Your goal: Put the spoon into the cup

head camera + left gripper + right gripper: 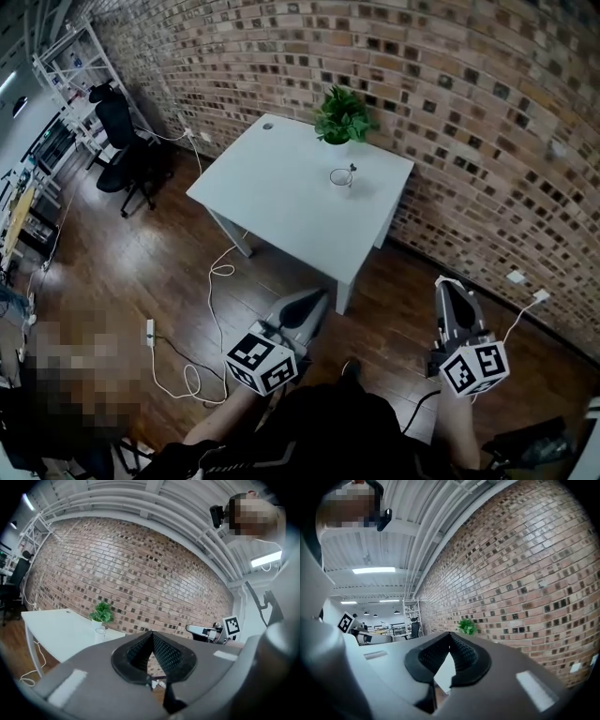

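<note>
Already, spoon (352, 170) inside cup (339, 178), on table (281, 192)

No word, brand or number is legible. Only black-and-white square markers show: one cube (262, 361) behind the left gripper (317, 298) fingers, another cube (475, 367) behind the right gripper (448, 284) fingers.

The person wears a black garment (328, 427) across the torso. Each hand carries one hand-held unit.

- **Left gripper** (317, 298): grey moulded shell tapering to a point. A marker cube (262, 361) with black square codes on white faces is fitted at the rear.
- **Right gripper** (448, 286): same build, with its own coded cube (475, 367). A thin dark cable (417, 405) runs beneath it.

In the gripper views, each jaw carries a black ribbed pad (166, 651) set into the smooth grey shell (93, 677). Pale rectangular labels (65, 688) mark the shell on either side.
</note>
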Demonstrator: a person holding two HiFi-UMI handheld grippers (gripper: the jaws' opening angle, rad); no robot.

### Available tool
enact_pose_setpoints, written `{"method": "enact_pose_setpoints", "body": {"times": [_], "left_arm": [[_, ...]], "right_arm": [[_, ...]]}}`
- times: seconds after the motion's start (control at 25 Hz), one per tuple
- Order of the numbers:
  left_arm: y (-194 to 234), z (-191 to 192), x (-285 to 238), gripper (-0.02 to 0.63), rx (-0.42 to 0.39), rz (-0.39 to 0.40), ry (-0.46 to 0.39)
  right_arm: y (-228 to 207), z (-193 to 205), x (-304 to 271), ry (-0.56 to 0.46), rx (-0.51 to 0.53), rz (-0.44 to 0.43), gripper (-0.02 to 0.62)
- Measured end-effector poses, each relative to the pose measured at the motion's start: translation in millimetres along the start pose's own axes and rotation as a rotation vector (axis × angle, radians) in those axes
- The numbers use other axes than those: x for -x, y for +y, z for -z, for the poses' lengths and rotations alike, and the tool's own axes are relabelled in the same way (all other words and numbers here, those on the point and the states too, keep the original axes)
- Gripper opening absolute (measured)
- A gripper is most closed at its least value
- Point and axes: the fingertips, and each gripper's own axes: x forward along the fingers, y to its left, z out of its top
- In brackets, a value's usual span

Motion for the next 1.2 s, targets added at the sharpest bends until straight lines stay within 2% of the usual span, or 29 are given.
{"method": "enact_pose_setpoints", "body": {"times": [0.2,0.36,0.48,0.6,0.88,1.04,1.2], "left_arm": [[-21.2,4.4,40.8,-0.008,-0.061,0.033,0.001],[-34.7,14.8,62.6,-0.008,-0.040,0.076,-0.012],[-46.8,25.1,68.4,-0.008,-0.022,0.113,-0.024],[-56.1,34.9,70.9,-0.008,0.013,0.097,-0.011],[-106.3,33.9,67.3,-0.008,-0.046,0.080,-0.010],[-156.8,39.5,62.0,-0.008,-0.038,0.062,-0.043],[-215.9,60.2,46.9,-0.008,-0.036,0.057,-0.039]], "right_arm": [[36.5,0.8,24.7,0.007,0.012,0.005,0.008],[64.7,12.5,52.5,0.025,-0.003,-0.005,0.006],[74.8,19.3,74.1,0.044,-0.003,0.018,0.007],[78.6,17.3,93.4,0.060,0.035,0.026,0.006],[57.8,8.0,138.1,0.030,0.031,0.015,0.007],[41.0,3.7,174.7,0.041,0.036,-0.031,0.006],[8.3,-9.3,215.3,0.019,0.025,-0.060,0.007]]}}
